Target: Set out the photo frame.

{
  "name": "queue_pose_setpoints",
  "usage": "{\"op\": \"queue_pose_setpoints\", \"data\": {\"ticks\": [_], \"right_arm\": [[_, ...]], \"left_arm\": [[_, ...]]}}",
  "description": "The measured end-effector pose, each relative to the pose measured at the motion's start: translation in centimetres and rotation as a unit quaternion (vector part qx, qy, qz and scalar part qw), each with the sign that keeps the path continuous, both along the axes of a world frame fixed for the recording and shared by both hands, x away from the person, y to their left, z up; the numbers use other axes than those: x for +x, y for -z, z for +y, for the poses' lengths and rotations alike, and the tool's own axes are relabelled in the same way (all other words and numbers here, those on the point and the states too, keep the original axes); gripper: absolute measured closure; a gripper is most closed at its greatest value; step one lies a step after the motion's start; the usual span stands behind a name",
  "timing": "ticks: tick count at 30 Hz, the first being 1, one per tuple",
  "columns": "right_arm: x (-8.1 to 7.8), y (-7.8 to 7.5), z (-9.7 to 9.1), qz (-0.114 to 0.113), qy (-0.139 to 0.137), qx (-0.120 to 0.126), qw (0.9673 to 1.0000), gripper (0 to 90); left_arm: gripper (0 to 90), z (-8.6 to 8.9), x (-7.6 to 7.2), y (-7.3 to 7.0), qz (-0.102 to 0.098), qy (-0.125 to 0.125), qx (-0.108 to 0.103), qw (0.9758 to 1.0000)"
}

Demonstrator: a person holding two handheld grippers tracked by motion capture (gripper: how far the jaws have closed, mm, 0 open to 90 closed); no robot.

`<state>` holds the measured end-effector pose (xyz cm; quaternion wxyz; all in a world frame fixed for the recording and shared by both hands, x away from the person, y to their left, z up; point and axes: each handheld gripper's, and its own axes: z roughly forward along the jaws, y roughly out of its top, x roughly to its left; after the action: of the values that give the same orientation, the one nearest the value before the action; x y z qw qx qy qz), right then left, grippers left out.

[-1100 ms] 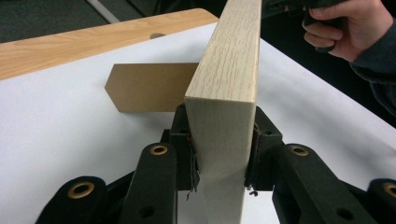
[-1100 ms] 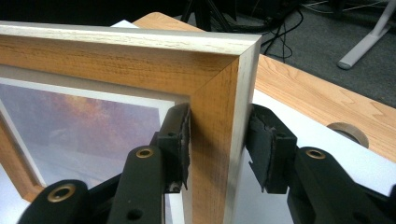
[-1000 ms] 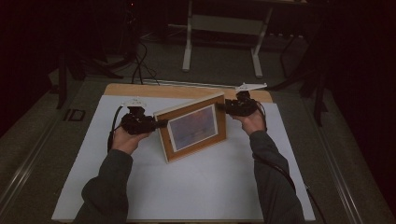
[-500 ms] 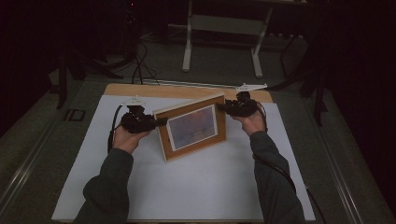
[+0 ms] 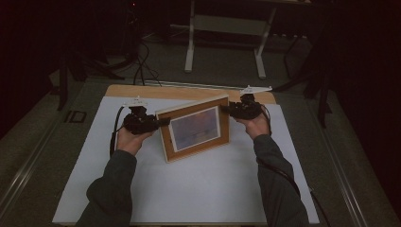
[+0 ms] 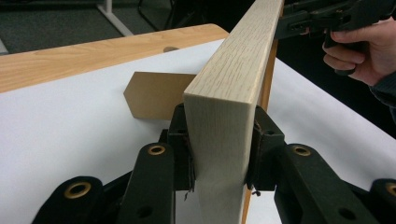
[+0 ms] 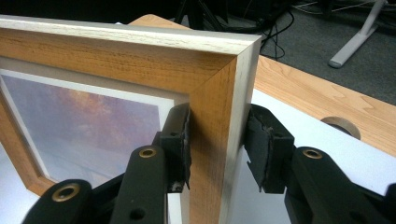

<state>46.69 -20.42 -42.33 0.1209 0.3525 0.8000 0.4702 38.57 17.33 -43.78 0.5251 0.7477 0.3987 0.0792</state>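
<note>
A wooden picture frame (image 5: 194, 130) with a pale purple print stands upright and slightly turned on the white sheet (image 5: 189, 194). My left gripper (image 5: 163, 122) is at its left end and my right gripper (image 5: 224, 109) at its upper right corner. In the left gripper view both pads clamp the frame's pale end edge (image 6: 224, 107), so the left gripper (image 6: 219, 144) is shut on it. In the right gripper view the right gripper (image 7: 215, 144) is shut on the frame's corner (image 7: 215, 98), one pad on the front face and the other at the back. A tan easel stand (image 6: 156, 93) sticks out behind the frame.
The white sheet covers most of a wooden table (image 5: 142, 91), whose bare strip runs along the far edge with a round hole (image 7: 342, 125) in it. Beyond the table are a dark floor, cables and a white stand (image 5: 222, 28). Both forearms come in from the near edge.
</note>
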Motion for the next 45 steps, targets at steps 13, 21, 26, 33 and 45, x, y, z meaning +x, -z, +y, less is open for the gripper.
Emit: {"op": "queue_pose_setpoints", "data": {"ticks": [13, 21, 26, 33, 45], "right_arm": [[-0.5, 0.0, -0.1, 0.003, 0.010, 0.000, 0.9999, 61.8], [-1.1, 0.0, -0.3, 0.005, 0.022, 0.000, 0.9997, 61.8], [-1.5, -0.1, -0.4, 0.003, 0.031, -0.001, 0.9995, 61.7], [-2.0, -0.1, -0.5, 0.003, 0.044, 0.000, 0.9990, 61.7], [-2.8, 0.1, -0.7, 0.001, 0.065, 0.003, 0.9979, 61.8]], "left_arm": [[66.9, -0.1, 0.3, 0.2, -0.002, -0.004, -0.008, 1.0000], [65.3, -0.2, 0.6, 0.2, -0.007, -0.008, -0.008, 0.9999], [64.6, -0.3, 0.8, 0.2, -0.010, -0.008, -0.007, 0.9999], [63.3, -0.5, 1.0, 0.2, -0.010, -0.009, -0.008, 0.9999], [62.0, -0.7, 1.5, 0.4, -0.012, -0.007, -0.013, 0.9998]]}}
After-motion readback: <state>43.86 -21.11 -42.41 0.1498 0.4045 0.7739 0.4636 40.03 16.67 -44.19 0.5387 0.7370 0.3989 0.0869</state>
